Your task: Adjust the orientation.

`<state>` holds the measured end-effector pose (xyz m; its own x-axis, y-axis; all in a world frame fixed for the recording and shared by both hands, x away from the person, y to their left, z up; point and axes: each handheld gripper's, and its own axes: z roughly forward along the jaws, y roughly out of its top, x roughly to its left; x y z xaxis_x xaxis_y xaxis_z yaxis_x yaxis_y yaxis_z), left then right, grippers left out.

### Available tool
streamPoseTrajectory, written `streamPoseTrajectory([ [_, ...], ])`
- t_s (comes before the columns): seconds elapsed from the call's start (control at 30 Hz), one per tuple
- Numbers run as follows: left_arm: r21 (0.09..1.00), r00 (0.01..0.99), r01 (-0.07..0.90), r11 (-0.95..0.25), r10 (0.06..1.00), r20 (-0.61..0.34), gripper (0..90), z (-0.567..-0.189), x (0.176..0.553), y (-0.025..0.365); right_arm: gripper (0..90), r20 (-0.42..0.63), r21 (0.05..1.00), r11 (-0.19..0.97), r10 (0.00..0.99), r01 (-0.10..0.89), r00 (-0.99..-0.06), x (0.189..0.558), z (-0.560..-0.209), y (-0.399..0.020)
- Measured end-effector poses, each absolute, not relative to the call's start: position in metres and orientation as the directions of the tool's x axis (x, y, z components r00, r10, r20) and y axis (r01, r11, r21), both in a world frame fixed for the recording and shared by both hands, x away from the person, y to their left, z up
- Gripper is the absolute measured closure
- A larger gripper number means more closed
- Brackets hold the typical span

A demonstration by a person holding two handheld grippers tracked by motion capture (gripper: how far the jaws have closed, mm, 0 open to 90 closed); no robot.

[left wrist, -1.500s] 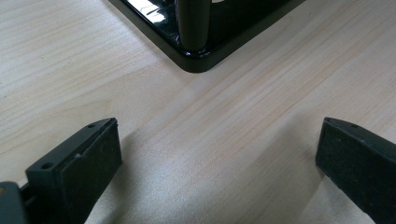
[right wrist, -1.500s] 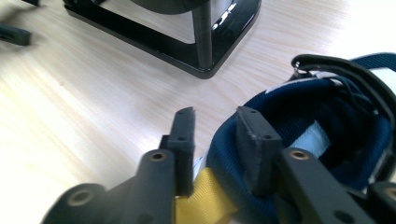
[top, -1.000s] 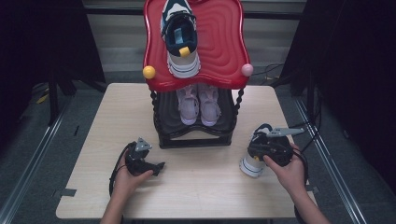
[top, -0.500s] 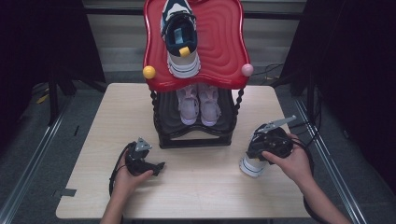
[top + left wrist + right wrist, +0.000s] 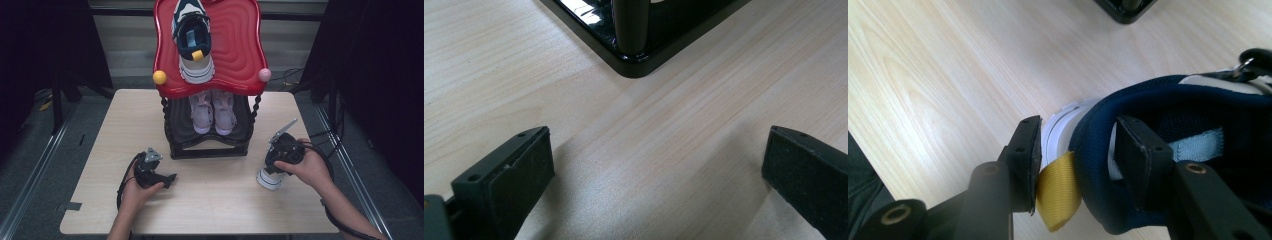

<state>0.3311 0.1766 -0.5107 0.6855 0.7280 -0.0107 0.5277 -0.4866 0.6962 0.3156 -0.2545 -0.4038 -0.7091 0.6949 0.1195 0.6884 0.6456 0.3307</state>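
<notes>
We have the right gripper (image 5: pixel 1075 150) pinching the heel collar of the navy sneaker (image 5: pixel 1178 125), one jaw inside the opening, the other outside against the yellow pull tab (image 5: pixel 1058 192). The shoe sits on the table (image 5: pixel 215 200) near its right edge, beside the black rack (image 5: pixel 210 145) whose red top shelf (image 5: pixel 235 45) carries its apparent mate (image 5: pixel 192 42). To lift well, we keep the pinch firm and raise the heel straight, since the toe will likely sag. The grip seems to be on padding alone, though the far jaw is partly hidden. Our left gripper (image 5: pixel 654 175) rests spread wide over bare wood, holding nothing.
</notes>
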Motion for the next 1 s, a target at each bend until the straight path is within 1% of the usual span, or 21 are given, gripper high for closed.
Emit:
streamPoseTrajectory([
  [0.3, 0.695, 0.687, 0.53, -0.486, 0.726, -0.016, 0.0, -0.511, 0.331, 0.177, 54.8, 0.119, 0.219, 0.71, 0.661, 0.669, -0.741, 0.325, -0.411, -0.249],
  [0.43, 0.696, 0.687, 0.527, -0.488, 0.726, -0.011, 0.0, -0.511, 0.331, 0.177, 56.5, 0.148, 0.193, 0.721, 0.65, 0.666, -0.746, 0.329, -0.415, -0.249],
  [0.6, 0.695, 0.687, 0.529, -0.487, 0.726, -0.014, 0.0, -0.511, 0.331, 0.177, 57.9, 0.15, 0.173, 0.735, 0.638, 0.655, -0.756, 0.331, -0.422, -0.246],
  [0.7, 0.696, 0.687, 0.527, -0.488, 0.726, -0.011, 0.0, -0.511, 0.331, 0.177, 58.3, 0.144, 0.149, 0.746, 0.633, 0.65, -0.76, 0.331, -0.424, -0.244],
  [0.77, 0.694, 0.687, 0.53, -0.487, 0.727, -0.015, 0.0, -0.511, 0.331, 0.177, 58.4, 0.163, 0.129, 0.745, 0.636, 0.655, -0.755, 0.33, -0.424, -0.241],
  [1.0, 0.696, 0.687, 0.527, -0.489, 0.726, -0.01, 0.0, -0.511, 0.331, 0.177, 58.6, 0.153, 0.064, 0.778, 0.612, 0.626, -0.776, 0.333, -0.43, -0.236],
])
